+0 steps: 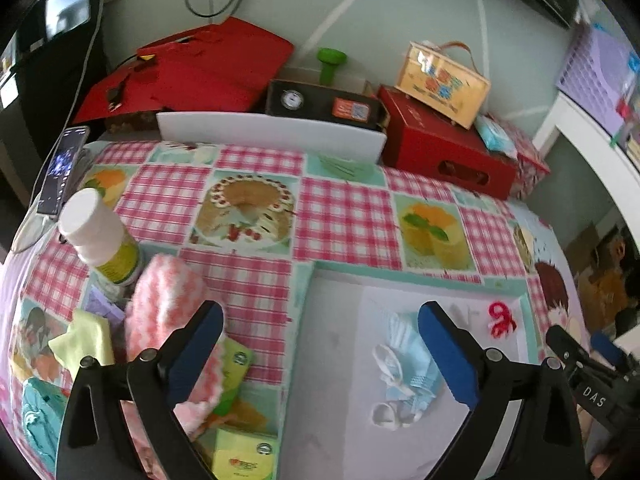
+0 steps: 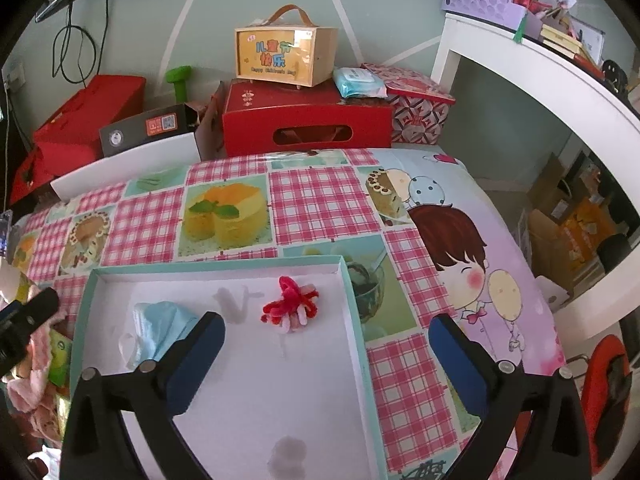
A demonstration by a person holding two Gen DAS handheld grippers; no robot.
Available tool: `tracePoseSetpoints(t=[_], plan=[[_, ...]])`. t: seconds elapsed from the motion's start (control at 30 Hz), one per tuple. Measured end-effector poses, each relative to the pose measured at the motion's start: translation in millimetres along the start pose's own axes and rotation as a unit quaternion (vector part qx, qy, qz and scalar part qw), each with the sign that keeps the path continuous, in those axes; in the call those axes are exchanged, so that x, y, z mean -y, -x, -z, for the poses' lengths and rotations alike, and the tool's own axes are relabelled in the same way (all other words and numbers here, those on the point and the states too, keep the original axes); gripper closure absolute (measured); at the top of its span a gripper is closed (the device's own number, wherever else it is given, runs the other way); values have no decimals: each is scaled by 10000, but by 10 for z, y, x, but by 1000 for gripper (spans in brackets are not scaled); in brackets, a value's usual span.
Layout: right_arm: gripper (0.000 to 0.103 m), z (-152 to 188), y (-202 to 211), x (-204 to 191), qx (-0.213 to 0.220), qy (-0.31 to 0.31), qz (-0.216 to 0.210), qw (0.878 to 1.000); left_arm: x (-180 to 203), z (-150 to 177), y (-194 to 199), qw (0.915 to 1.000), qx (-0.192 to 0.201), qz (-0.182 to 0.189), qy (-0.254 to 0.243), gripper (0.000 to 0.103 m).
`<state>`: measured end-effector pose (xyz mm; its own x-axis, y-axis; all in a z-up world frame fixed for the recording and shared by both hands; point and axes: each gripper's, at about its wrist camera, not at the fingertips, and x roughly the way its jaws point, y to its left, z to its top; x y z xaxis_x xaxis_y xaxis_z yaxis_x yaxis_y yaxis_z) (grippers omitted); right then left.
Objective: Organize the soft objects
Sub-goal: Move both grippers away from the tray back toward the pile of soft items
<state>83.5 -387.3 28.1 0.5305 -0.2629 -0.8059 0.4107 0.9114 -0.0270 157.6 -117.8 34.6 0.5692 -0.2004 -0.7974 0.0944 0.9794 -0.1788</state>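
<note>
Fingers of both grippers, left and right, stood wide and empty. I judged the blue mask, between the left fingers, and the red scrunchie, beyond the right fingers, already sorted into the tray; the pink cloth waited outside it, left of the left fingers.

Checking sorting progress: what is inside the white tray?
Inside the tray lie a blue face mask and a red and pink hair tie. The right gripper's fingers cover part of the mask and the floor nearest the camera.
</note>
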Motion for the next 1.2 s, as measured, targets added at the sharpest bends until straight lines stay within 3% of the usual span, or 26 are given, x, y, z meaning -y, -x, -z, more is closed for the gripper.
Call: tracePoseSetpoints(t=[0.23, 0.37, 0.5, 0.6, 0.77, 1.1, 1.2], plan=[[0, -27, 63, -25, 182, -101, -162, 9997, -506, -141, 269, 9979, 322, -72, 559, 5], [0, -38, 83, -85, 247, -25, -187, 9995, -937, -210, 508, 9928, 637, -308, 966, 5], [0, -49, 95, -144, 273, 2, -289, 9992, -1483, -223, 747, 9809, 911, -941, 1437, 5], [0, -58, 100, -198, 290, -21, -313, 9991, -1886, -178, 875, 9652, 987, -1577, 1837, 5], [0, -60, 134, -430, 360, 106, -495, 9981, -2358, -68, 957, 9519, 925, -1697, 2376, 5], [0, -1, 259, -1290, 454, 638, -1353, 9877, -2673, 90, 949, 9525, 857, -1693, 2381, 5], [0, 59, 317, -1584, 446, 856, -1595, 9825, -2753, 130, 914, 9561, 704, -1714, 2269, 5]])
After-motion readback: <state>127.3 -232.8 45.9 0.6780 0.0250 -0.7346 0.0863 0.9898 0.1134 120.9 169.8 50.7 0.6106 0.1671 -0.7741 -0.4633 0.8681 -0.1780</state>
